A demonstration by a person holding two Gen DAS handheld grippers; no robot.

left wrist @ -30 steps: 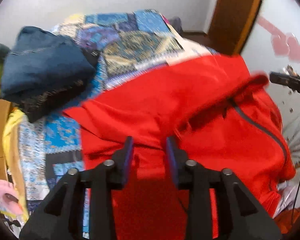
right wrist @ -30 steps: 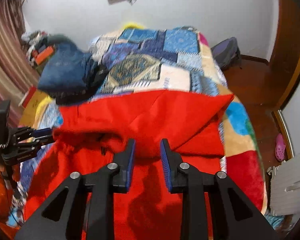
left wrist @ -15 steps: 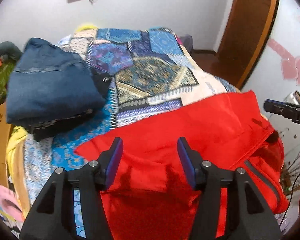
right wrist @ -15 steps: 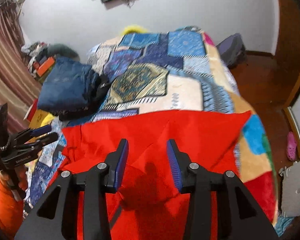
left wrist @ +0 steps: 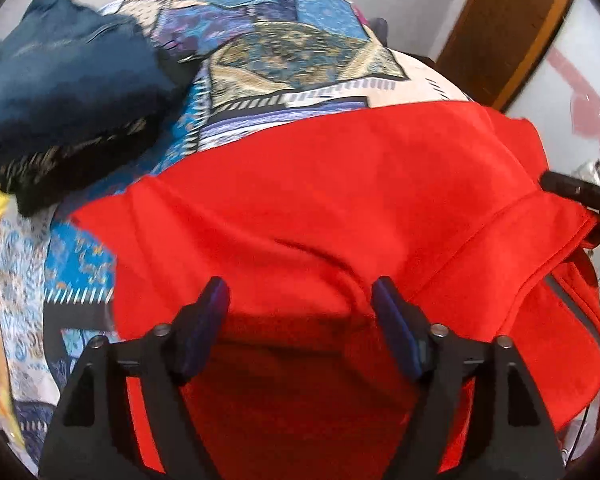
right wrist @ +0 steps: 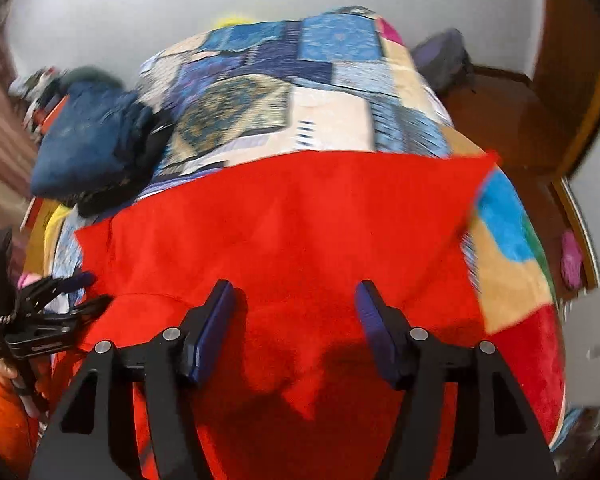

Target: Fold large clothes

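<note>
A large red jacket (left wrist: 320, 200) lies spread and folded over on the patchwork bedspread (left wrist: 300, 56), with a grey zip line at its right side. My left gripper (left wrist: 300, 296) hovers over its near fold, jaws opening, red cloth below the gap but no pad pressing on it. In the right wrist view the same red jacket (right wrist: 292, 216) fills the foreground. My right gripper (right wrist: 296, 300) stands above it, jaws opening, nothing pinched. The left gripper (right wrist: 80, 292) also shows at the left edge of that view, and the right gripper's fingertips (left wrist: 572, 188) at the right edge of the left view.
A pile of folded dark blue clothes (left wrist: 60, 92) sits on the bed's far left, also seen as dark blue clothes (right wrist: 92, 144). A wooden door (left wrist: 500, 32) and wooden floor (right wrist: 500, 112) lie to the right. A purple bag (right wrist: 440, 60) rests by the wall.
Both grippers have let go of the red jacket and spread their jaws wide. The jacket's top layer has dropped flat onto the bed. Both hands have sunk closer to the cloth.
</note>
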